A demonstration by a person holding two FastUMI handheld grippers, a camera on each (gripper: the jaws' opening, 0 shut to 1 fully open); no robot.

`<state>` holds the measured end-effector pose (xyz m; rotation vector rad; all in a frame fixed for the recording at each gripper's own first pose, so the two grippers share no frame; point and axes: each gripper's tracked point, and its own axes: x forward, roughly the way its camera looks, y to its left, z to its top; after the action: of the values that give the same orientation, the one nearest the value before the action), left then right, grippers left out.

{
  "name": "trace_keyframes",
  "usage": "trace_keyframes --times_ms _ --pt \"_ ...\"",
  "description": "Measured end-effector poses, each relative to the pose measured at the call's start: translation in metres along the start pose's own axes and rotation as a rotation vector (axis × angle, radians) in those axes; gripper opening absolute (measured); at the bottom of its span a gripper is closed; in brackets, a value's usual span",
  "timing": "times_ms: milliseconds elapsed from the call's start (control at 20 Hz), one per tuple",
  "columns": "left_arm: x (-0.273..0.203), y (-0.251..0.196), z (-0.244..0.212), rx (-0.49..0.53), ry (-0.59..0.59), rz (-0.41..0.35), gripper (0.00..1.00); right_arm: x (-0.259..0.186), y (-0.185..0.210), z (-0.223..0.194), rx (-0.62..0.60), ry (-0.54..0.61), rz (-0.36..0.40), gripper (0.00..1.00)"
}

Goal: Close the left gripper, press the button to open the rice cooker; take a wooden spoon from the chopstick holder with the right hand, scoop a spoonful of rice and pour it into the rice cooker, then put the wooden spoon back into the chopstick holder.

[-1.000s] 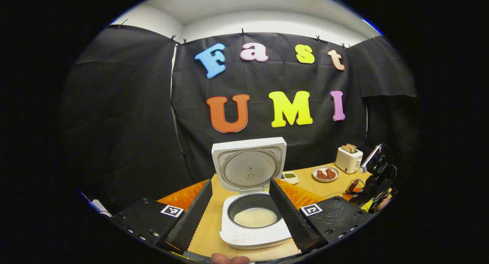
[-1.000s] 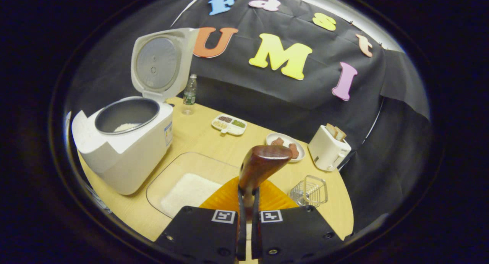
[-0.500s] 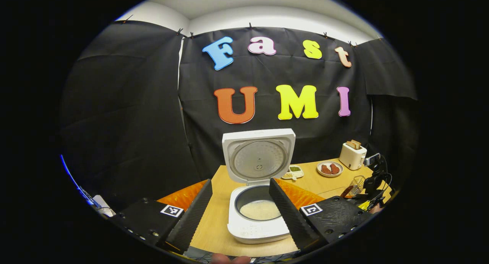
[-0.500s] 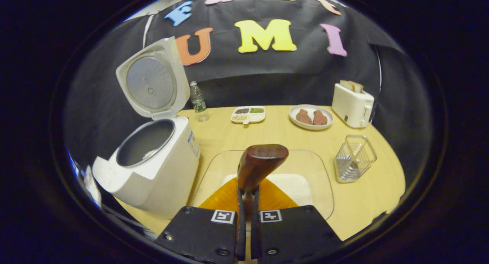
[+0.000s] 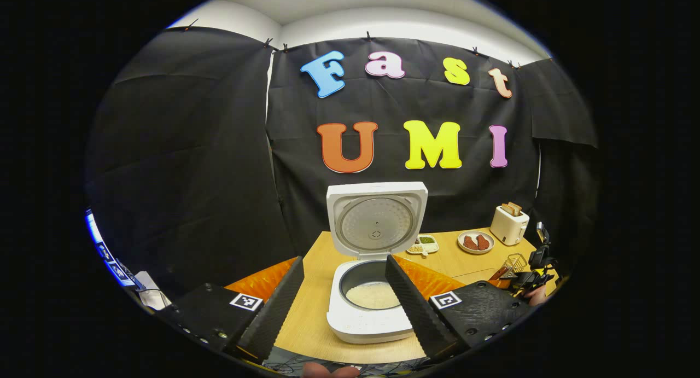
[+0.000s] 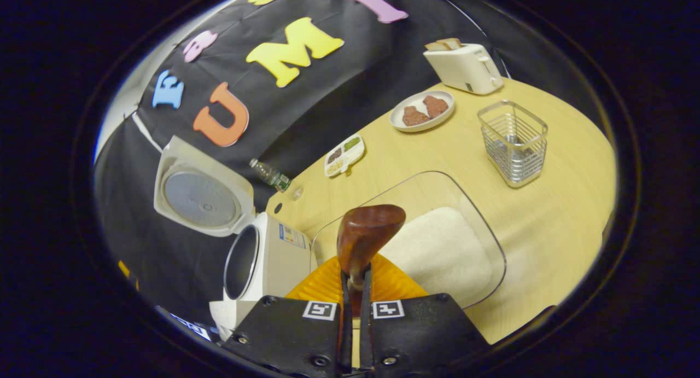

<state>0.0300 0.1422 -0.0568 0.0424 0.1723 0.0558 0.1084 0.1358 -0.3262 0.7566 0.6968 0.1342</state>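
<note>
While clamped between the narrow jaws of the right gripper (image 6: 354,290), stands the wooden spoon (image 6: 365,237) with its bowl up and forward, apparently empty, so probably already tipped out and due back in its holder. Sits tilted in the right gripper view, with the table (image 6: 558,203) slanting, which suggests a wrist turned toward the wire chopstick holder (image 6: 513,143), well apart to the far right and bare of utensils. Lies just beyond the spoon a clear tray (image 6: 481,241) with a flat bed of rice (image 6: 437,252), close by for easy scooping. Stands beside the tray the rice cooker (image 5: 369,318), lid (image 5: 376,218) upright and open, a pale layer of rice visible in the pot in the left gripper view. Hangs back from the cooker the left gripper (image 5: 344,296), fingers spread wide and gripping nothing, likely kept clear of the spoon's path. Calls next, by this reading, for carrying the spoon over the tray to the holder and lowering it handle or bowl first without catching the wire rim.
</note>
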Motion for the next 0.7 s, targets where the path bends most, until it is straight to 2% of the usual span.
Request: trace_keyframes --times_ms 150,400,550,700 --pt "-0.001 -0.017 0.0 -0.002 0.007 -0.012 0.96 -0.007 -0.016 0.017 0.153 -0.005 0.035 0.11" --pt "0.002 -0.055 0.007 -0.004 -0.014 -0.052 0.96 -0.04 -0.027 0.059 0.246 -0.056 0.075 0.11" --pt "0.003 -0.074 0.012 -0.012 -0.03 -0.071 0.96 -0.063 -0.02 0.086 0.339 -0.091 0.134 0.1" --pt "0.003 -0.082 0.016 -0.022 -0.045 -0.072 0.96 -0.083 0.004 0.109 0.399 -0.108 0.214 0.1"
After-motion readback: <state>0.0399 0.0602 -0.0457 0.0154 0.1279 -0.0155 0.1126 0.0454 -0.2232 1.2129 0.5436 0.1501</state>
